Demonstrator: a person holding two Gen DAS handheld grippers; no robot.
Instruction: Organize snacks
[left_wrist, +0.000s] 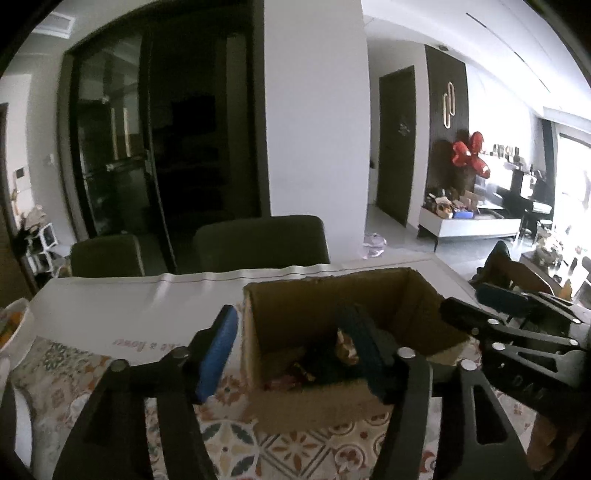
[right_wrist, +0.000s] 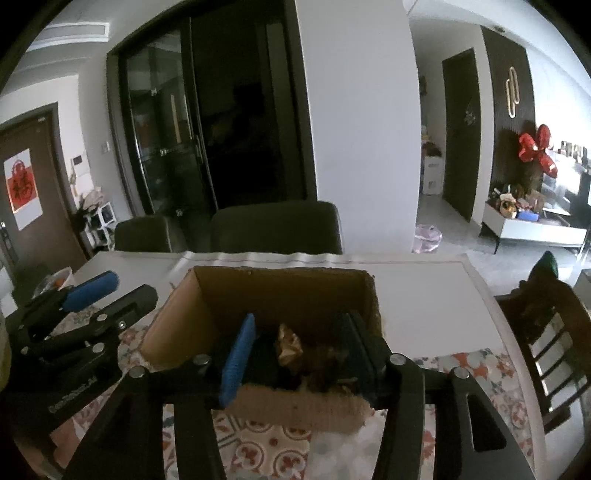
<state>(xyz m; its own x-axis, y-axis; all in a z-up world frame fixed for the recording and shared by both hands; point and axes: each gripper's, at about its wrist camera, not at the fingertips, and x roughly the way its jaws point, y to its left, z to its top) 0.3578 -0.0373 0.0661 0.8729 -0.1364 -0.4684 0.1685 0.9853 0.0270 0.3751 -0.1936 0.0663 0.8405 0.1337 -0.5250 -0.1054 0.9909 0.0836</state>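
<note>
Both grippers over cardboard box (right_wrist: 280, 295) w/ jaws spread, pinching nothing; wrapped snacks (right_wrist: 290, 345) inside look light, crinkly, slippery; prob best nipped mid-wrapper

Couldn't really make out the snacks (right_wrist: 290, 345) down in the cardboard box (right_wrist: 280, 291), just dark crinkly wrappers, with the right gripper (right_wrist: 295, 354) blocking some. A bowl (left_wrist: 13, 326) got chopped off by the left edge.

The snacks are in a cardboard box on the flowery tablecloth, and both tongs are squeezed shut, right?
Not quite. The snacks do lie in the cardboard box on the flowery tablecloth, but both wrist views show the left tongs and right tongs open, holding nothing.
</note>
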